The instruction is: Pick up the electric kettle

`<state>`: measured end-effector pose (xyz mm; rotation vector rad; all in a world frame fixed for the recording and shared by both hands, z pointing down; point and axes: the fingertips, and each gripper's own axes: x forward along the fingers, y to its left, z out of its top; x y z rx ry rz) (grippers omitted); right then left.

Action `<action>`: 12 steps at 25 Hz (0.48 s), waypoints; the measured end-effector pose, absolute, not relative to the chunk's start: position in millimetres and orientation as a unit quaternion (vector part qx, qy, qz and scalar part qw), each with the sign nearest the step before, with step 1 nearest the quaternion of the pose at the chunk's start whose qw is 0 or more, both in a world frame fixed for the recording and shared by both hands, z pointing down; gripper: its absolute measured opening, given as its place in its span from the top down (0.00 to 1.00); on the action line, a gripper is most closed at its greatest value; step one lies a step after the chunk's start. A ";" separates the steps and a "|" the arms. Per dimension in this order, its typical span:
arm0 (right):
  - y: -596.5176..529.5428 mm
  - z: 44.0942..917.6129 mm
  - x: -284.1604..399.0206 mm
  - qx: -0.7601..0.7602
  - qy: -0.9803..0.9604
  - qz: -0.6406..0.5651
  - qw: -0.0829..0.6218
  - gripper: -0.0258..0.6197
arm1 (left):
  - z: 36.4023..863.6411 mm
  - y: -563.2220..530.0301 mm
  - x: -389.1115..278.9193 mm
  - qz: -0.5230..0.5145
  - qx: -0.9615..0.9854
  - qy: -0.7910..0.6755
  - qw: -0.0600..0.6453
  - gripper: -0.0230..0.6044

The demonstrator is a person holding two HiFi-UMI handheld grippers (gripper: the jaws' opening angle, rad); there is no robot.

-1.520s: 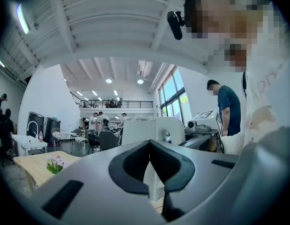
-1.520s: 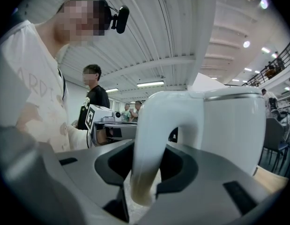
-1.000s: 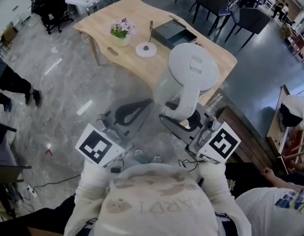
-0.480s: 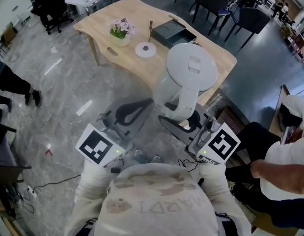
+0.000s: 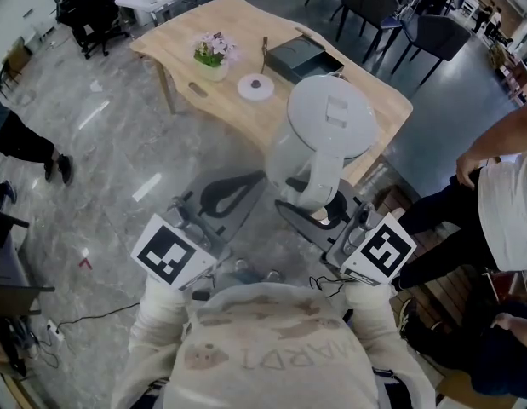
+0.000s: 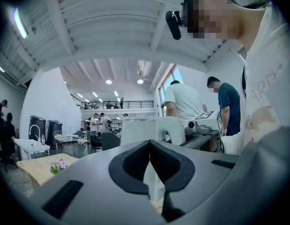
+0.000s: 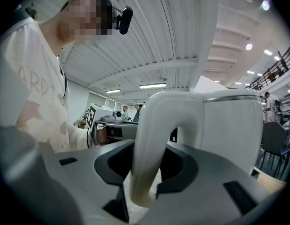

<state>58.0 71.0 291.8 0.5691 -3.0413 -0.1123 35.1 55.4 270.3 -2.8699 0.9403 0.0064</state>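
The kettle (image 5: 331, 122) is white, the table (image 5: 237, 20) pale wood.

Head view: high up, looking steeply down past the wearer's shoulders. The left gripper (image 5: 256, 181) and right gripper (image 5: 318, 210) sit low in frame, with the kettle (image 5: 327, 135) ahead and the wooden table (image 5: 174, 45) beyond.
Left gripper view: low and level, sighting along its jaws, kettle near.
Right gripper view: level, right up against the kettle's handle.
Shared: the kettle is in all three; each gripper view catches the opposite gripper and the wearer.

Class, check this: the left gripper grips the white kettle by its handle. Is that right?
No. The right gripper grips the white kettle by its handle, as the right gripper view shows; the left gripper is shut on nothing.
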 end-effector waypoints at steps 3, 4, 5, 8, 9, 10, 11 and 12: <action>72.7 289.7 56.9 0.180 -0.983 -0.039 0.022 0.75 | 268.6 56.9 34.2 0.002 -0.948 0.313 0.061 0.95; 73.0 289.1 56.3 0.180 -0.983 -0.039 0.023 0.75 | 267.9 57.1 33.6 0.002 -0.947 0.314 0.061 0.95; 72.6 288.9 55.7 0.179 -0.983 -0.040 0.023 0.75 | 267.4 56.7 32.9 0.003 -0.947 0.315 0.062 0.95; 70.0 288.9 53.9 0.178 -0.983 -0.041 0.023 0.75 | 267.4 54.3 31.6 0.002 -0.947 0.315 0.063 0.95; 69.6 288.7 53.4 0.178 -0.983 -0.041 0.023 0.75 | 267.4 54.0 31.3 0.002 -0.947 0.315 0.063 0.95; 69.4 288.5 53.0 0.177 -0.983 -0.042 0.024 0.75 | 267.4 53.8 31.0 0.002 -0.947 0.315 0.063 0.95; 69.3 288.4 52.6 0.177 -0.983 -0.042 0.024 0.75 | 267.3 53.8 30.8 0.002 -0.947 0.315 0.063 0.95; 69.2 288.4 52.4 0.176 -0.983 -0.042 0.024 0.75 | 267.2 53.8 30.6 0.002 -0.947 0.315 0.063 0.95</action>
